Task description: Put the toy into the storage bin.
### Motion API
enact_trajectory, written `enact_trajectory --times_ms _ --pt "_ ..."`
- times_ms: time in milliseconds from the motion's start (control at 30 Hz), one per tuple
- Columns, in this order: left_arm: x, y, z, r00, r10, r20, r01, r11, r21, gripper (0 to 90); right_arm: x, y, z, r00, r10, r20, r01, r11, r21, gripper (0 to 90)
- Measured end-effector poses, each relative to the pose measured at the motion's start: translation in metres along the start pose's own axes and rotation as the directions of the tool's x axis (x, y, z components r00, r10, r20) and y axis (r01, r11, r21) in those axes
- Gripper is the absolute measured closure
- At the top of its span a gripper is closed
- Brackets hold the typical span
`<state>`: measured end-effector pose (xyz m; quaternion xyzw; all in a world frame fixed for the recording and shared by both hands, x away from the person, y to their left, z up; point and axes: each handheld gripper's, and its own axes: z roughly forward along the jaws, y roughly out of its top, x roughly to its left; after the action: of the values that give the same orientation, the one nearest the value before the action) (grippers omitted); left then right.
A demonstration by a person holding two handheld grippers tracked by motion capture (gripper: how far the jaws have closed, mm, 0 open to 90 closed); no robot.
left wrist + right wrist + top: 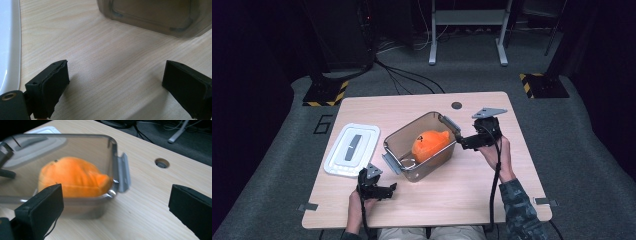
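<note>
The soft orange plush toy [430, 144] already lies inside the clear rectangular plastic container [398, 138] at mid-frame, both the right tongs [460, 140] and left tongs [388, 190] gape empty, and the white flat lid [352, 149] at the left seems still to fit.

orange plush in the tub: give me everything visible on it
The orange plush toy is soft, fuzzy fabric with stitched seams and a small dark spot near its top. It lies inside the clear plastic container, filling most of the end nearer the right gripper, one tapered end pressed toward the wall by the grey latch. It rests on the container's floor. Neither gripper touches it; the right gripper's jaws stand open outside the wall. What the toy depicts is unclear.
</note>
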<state>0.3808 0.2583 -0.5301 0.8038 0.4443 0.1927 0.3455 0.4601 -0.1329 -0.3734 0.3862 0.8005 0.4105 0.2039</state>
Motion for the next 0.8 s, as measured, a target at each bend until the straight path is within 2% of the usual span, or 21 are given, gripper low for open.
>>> enact_trajectory --times_ms 200,367,400,600,800 --pt "0.0 0.0 0.0 1.0 0.002 -0.002 -0.002 1.0 0.0 6.7 -0.014 -0.024 -0.009 0.9992 0.023 0.031 -0.022 0.9996 -0.017 0.0" --pt "0.0 0.0 0.0 1.0 -0.001 -0.003 0.001 1.0 -0.001 6.7 -0.026 -0.05 -0.009 0.9969 0.052 0.059 -0.051 0.9986 -0.011 0.0" --pt "0.0 0.0 0.0 1.0 -0.001 -0.003 0.001 1.0 -0.001 6.7 -0.026 -0.05 -0.009 0.9969 0.052 0.059 -0.051 0.9986 -0.011 0.0" --pt "0.0 0.0 0.0 1.0 -0.002 -0.003 0.002 1.0 -0.001 6.7 -0.04 -0.086 0.003 0.9901 0.118 0.076 -0.12 0.9926 0.019 0.0" --pt "0.0 0.0 0.0 1.0 -0.007 -0.005 0.007 1.0 -0.002 6.7 -0.047 -0.122 0.026 0.9897 0.098 0.105 -0.108 0.989 0.1 0.0"
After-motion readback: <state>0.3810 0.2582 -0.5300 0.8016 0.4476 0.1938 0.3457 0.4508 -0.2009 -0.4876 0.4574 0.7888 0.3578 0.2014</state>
